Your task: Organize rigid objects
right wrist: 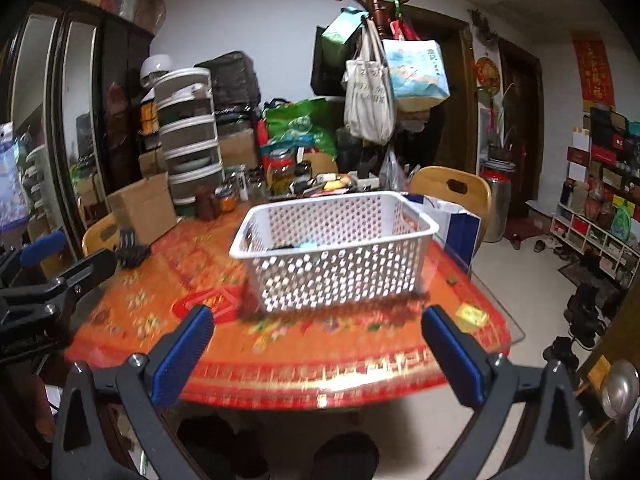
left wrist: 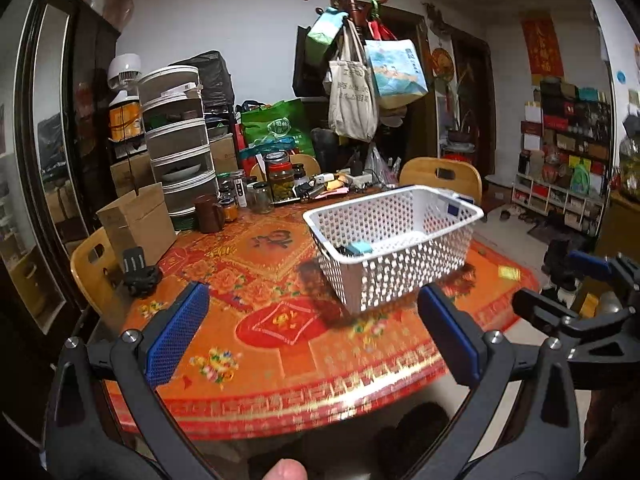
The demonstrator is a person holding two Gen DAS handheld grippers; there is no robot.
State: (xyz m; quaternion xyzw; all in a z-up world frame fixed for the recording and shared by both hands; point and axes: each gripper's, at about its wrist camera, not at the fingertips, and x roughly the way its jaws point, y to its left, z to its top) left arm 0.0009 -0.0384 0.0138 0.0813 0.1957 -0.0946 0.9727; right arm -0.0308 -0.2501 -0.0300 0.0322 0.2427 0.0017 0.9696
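Note:
A white perforated plastic basket (left wrist: pixel 404 256) stands on the red and orange flowered table (left wrist: pixel 280 336); it also shows in the right wrist view (right wrist: pixel 340 268). Inside it lie a teal block (left wrist: pixel 358 248) and a dark object, partly hidden by the rim. My left gripper (left wrist: pixel 312 336) is open and empty, held near the table's front edge, short of the basket. My right gripper (right wrist: pixel 318 354) is open and empty, also at the front edge. A small yellow object (right wrist: pixel 472 314) lies on the table right of the basket.
An open cardboard box (left wrist: pixel 136 220), a brown mug (left wrist: pixel 208 212), jars and stacked drawers crowd the table's back left. A black clip-like object (left wrist: pixel 138 272) lies at the left. Wooden chairs (left wrist: pixel 444 176) stand around the table. A coat rack with bags stands behind.

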